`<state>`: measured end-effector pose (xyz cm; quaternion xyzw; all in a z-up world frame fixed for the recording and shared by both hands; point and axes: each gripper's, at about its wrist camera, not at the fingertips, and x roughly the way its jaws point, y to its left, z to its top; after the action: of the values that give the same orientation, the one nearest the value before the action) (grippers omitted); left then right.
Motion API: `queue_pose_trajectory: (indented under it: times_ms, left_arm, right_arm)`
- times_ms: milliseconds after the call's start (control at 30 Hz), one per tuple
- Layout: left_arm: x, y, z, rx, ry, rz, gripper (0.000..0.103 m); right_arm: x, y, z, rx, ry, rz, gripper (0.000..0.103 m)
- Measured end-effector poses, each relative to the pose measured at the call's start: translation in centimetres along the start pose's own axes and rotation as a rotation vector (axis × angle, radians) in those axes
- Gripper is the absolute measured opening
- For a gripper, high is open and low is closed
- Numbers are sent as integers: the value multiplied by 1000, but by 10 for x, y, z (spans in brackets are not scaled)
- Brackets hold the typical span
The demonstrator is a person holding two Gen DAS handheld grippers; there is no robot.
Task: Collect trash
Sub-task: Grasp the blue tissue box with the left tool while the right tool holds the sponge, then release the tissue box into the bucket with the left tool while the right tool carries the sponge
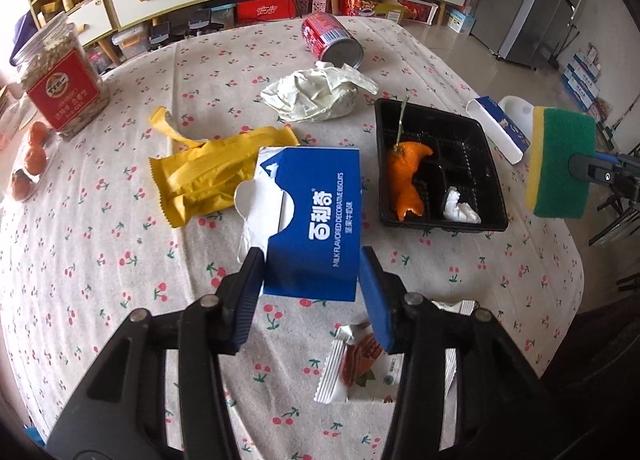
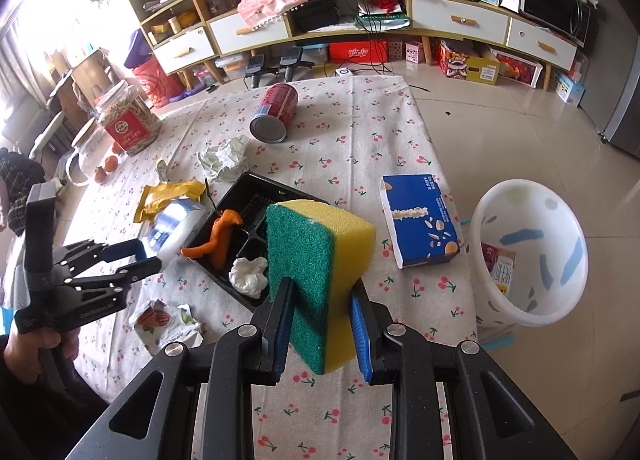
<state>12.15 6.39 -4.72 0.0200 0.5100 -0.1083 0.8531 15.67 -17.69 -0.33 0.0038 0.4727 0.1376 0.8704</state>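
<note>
Trash on the bench (image 1: 120,260): two blue biscuit boxes, one red can (image 1: 332,42), one yellow wrapper (image 1: 200,176), one crumpled paper (image 1: 316,94), one snack packet (image 1: 360,360), one black tray (image 1: 486,140) holding one orange peel (image 1: 408,176) and one tissue wad (image 1: 460,210). Left hand-held gripper (image 1: 312,260) is clenched on the lifted blue box (image 1: 316,220), printed "MILK FLAVORED DECORATIVE BISCUITS". Second box (image 2: 420,220) lies beside the white bin (image 2: 528,248). Right hand-held gripper (image 2: 320,296) grasps one green-yellow sponge (image 2: 316,256)
</note>
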Motion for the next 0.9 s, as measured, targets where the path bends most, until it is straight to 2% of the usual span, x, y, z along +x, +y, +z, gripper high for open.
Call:
queue_pose_trajectory:
  times_ms: [167, 433, 667, 900]
  left_arm:
    - [-25, 4, -2, -46, -56, -6, 50]
    - [-46, -28, 9, 7, -117, -19, 50]
    - [-43, -86, 34, 94, -113, -87, 50]
    - [-22, -161, 61, 203, -99, -145, 50]
  right_arm:
    - [-12, -18, 3, 40, -33, -1, 28]
    - [-42, -78, 6, 183, -106, -28, 28]
    - [-60, -144, -2, 330, -139, -87, 28]
    - [-69, -195, -22, 424, -135, -121, 28]
